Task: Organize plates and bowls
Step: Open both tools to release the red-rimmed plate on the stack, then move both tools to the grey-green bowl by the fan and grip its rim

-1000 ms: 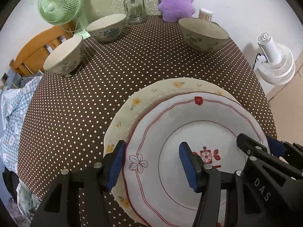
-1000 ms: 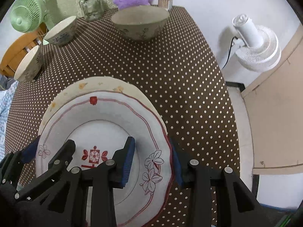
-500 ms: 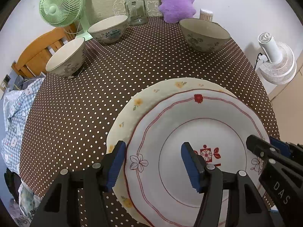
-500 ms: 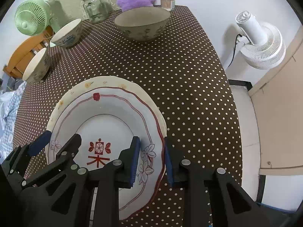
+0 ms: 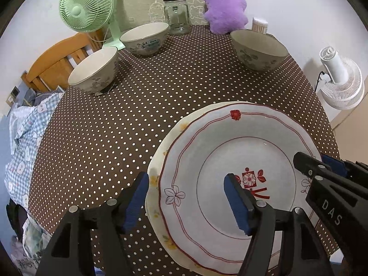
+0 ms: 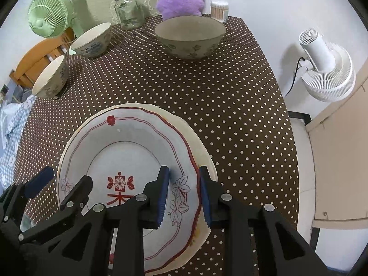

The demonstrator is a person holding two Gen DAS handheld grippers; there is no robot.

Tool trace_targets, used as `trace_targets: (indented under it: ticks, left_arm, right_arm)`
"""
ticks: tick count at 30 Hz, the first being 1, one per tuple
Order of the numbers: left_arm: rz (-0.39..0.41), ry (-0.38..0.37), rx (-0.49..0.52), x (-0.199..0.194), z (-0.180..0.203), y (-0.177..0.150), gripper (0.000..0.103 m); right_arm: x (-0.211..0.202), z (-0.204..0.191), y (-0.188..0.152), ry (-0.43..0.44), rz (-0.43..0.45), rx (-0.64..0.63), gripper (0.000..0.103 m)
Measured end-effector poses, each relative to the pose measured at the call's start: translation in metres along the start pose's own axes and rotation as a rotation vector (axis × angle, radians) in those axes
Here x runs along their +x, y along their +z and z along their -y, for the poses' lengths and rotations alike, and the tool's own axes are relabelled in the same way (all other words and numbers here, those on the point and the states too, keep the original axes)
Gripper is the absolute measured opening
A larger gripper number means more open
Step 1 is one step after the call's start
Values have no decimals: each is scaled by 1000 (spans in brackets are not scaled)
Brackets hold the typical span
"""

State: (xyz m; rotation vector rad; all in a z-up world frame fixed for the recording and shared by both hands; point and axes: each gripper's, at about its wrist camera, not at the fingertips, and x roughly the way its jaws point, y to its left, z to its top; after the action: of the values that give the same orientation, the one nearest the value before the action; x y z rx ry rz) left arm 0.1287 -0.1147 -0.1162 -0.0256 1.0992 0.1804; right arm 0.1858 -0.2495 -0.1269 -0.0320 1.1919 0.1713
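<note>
Dotted brown table (image 5: 142, 119): three bowls (image 5: 258, 49), stacked plates (image 5: 230, 151), jar (image 5: 176, 15).

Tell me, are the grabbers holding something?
The right gripper pinches the red-trimmed plate at its right rim. The left gripper has been opening and holds nothing.

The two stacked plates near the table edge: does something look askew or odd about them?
Yes. The white plate with red floral trim sits off-centre on the cream plate with yellow flowers, whose rim shows mainly on one side. In the right wrist view the white plate looks tilted, its rim raised between the right gripper's jaws.
</note>
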Motion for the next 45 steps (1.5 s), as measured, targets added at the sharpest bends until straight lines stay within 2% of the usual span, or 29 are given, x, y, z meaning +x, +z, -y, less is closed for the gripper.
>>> trace_targets:
  ticks: [5, 11, 14, 20, 26, 36, 45]
  left_arm:
    - [0, -14, -3, -2, 0, 0, 77]
    - [5, -26, -9, -7, -7, -1, 79]
    - [19, -27, -14, -12, -14, 1, 82]
    - [75, -33, -25, -31, -32, 7, 88]
    - [115, -65, -15, -40, -62, 19, 88]
    - [176, -101, 8, -44, -135, 55, 88]
    - [209, -106, 22, -29, -193, 95, 87]
  right_arm:
    - [-1, -2, -1, -13, 0, -14, 31]
    - [-3, 3, -6, -20, -11, 19, 57]
    - [-10, 5, -8, -13, 0, 36, 61]
    - [-30, -7, -1, 15, 52, 32, 62]
    - [-48, -33, 10, 5, 92, 48, 62]
    - [-67, -103, 37, -20, 175, 90, 62]
    - [-60, -167, 71, -19, 219, 107, 62]
